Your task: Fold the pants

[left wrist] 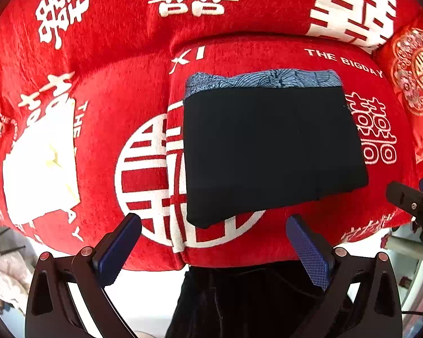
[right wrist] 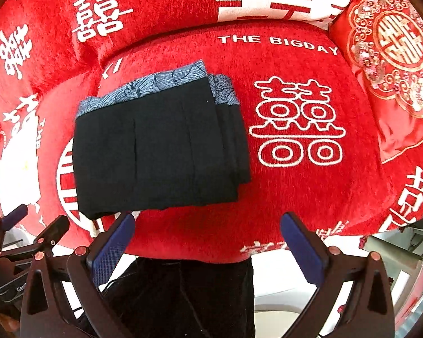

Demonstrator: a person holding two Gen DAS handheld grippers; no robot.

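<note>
The black pants (left wrist: 270, 152) lie folded into a flat rectangle on the red sofa seat (left wrist: 143, 84), with a blue patterned waistband (left wrist: 265, 80) along the far edge. In the right wrist view the pants (right wrist: 155, 149) show several stacked layers at their right side. My left gripper (left wrist: 214, 233) is open and empty, held just in front of the pants' near edge. My right gripper (right wrist: 207, 231) is open and empty, near the pants' near right corner. The right gripper also shows at the right edge of the left wrist view (left wrist: 414, 200).
The sofa cover is red with white characters. A red embroidered cushion (right wrist: 392, 64) stands at the right end of the seat. A white patch (left wrist: 42, 166) lies on the left cushion. Dark cloth (right wrist: 189, 295) hangs below the seat's front edge over a pale floor.
</note>
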